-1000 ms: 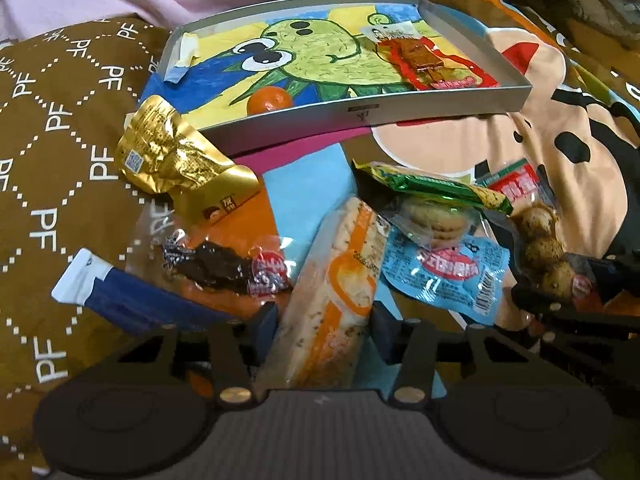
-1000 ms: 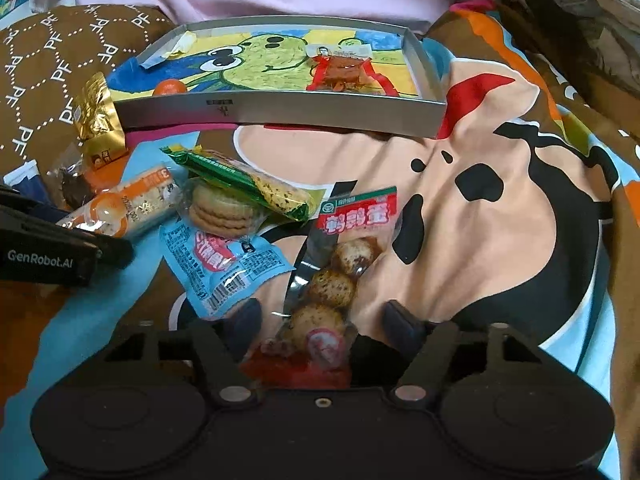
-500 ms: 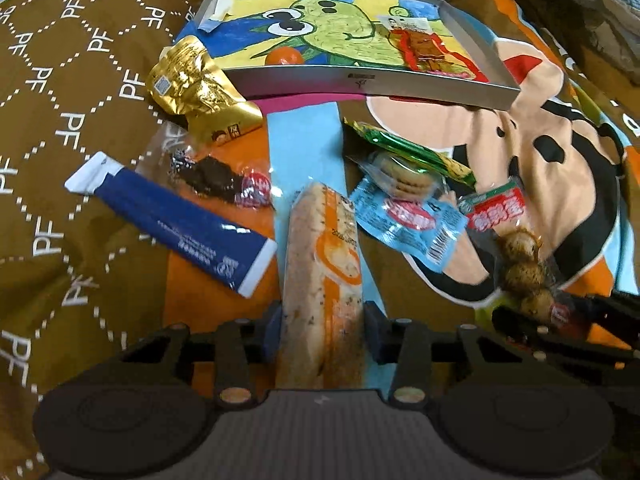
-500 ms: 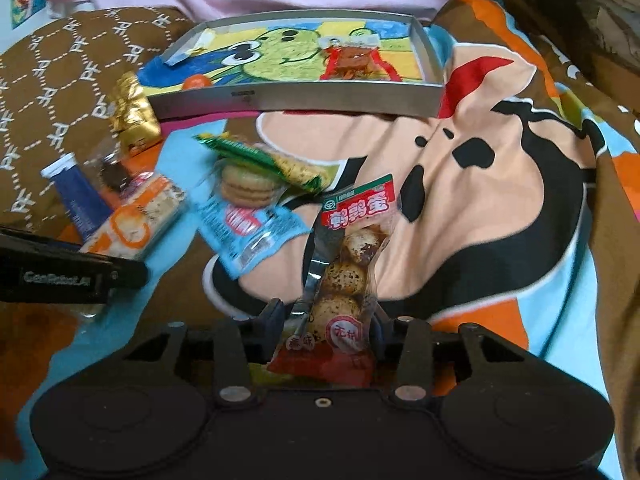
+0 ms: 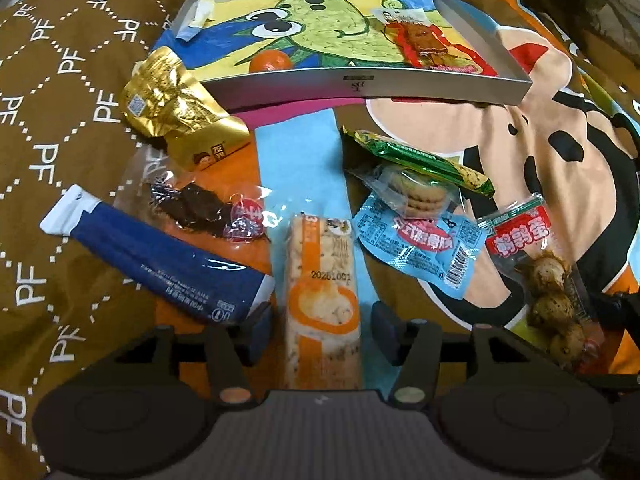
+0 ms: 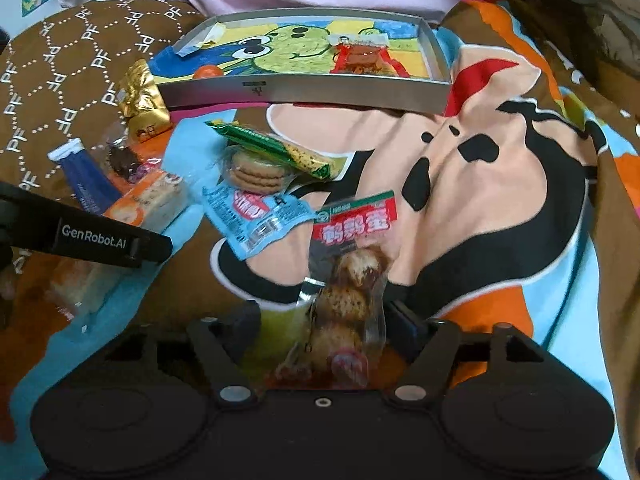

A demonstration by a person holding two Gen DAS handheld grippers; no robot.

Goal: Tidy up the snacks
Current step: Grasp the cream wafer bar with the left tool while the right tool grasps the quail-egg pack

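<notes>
My left gripper (image 5: 322, 332) straddles an orange-and-white cracker bar (image 5: 320, 304) lying on the blanket. Its jaws are opening, with a small gap on each side of the bar. My right gripper (image 6: 326, 320) has a clear pack of brown marinated eggs (image 6: 348, 280) with a red label between its fingers. Its jaws are opening too and the pads stand off the pack. A silver tray (image 5: 360, 84) with a cartoon lining sits at the far side. It holds a red meat snack (image 5: 424, 40) and a small orange ball (image 5: 270, 60).
Loose on the blanket are a gold pouch (image 5: 176, 100), a blue tube pack (image 5: 160, 264), a clear pack of dark pieces (image 5: 192, 208), a green bar (image 5: 420, 158), wrapped cookies (image 5: 420, 196) and a light-blue pack (image 5: 420, 248). A brown patterned pillow (image 5: 48, 128) lies left.
Both grippers were pinched on their packs half a second ago; now both sets of jaws have spread. The egg pack looks blurred and sagging between the right fingers.
</notes>
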